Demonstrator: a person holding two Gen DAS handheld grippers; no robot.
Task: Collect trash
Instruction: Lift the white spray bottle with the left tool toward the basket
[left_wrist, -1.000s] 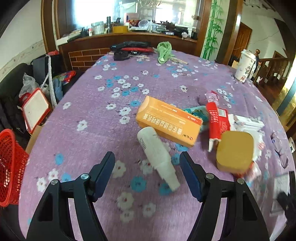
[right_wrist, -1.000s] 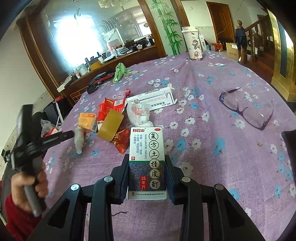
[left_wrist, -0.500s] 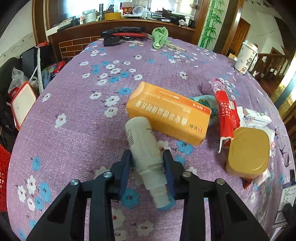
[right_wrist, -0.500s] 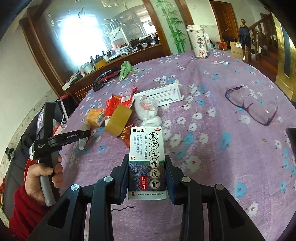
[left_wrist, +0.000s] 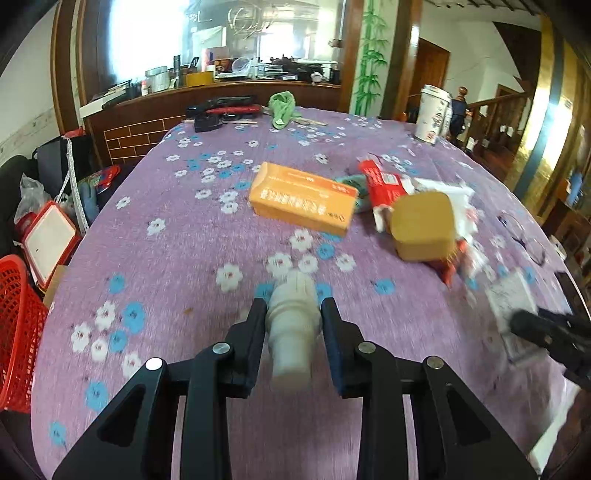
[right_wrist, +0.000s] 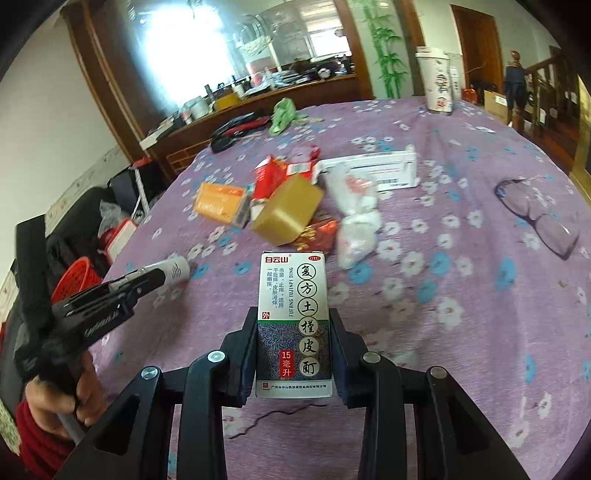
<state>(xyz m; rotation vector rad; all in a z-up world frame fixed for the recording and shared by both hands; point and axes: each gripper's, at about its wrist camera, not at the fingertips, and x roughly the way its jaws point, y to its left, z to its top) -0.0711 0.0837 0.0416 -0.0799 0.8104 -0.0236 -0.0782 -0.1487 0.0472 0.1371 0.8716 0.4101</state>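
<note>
In the left wrist view my left gripper (left_wrist: 293, 306) has its jaws closing on a white plastic bottle (left_wrist: 291, 325), which is pinched between the pads and held above the purple flowered tablecloth (left_wrist: 177, 236). The right wrist view shows that bottle (right_wrist: 175, 268) sticking out of the left gripper's (right_wrist: 147, 277) tips. My right gripper (right_wrist: 293, 314) is shut on an upright white and green medicine box (right_wrist: 291, 288). A pile of trash lies beyond: an orange box (left_wrist: 303, 199), a yellow-brown tub (left_wrist: 423, 225), a red packet (left_wrist: 380, 181) and a crumpled plastic bag (right_wrist: 354, 218).
A red basket (left_wrist: 14, 332) stands on the floor off the table's left edge. Glasses (right_wrist: 535, 214) lie on the right, a white flat box (right_wrist: 373, 168) past the pile. A tall cup (left_wrist: 430, 112), a green cloth (left_wrist: 282, 107) and dark tools sit at the far edge.
My left gripper closed around the white bottle and has drawn it back off the cloth, away from the orange box. The right gripper kept the medicine box and shifted slightly.
</note>
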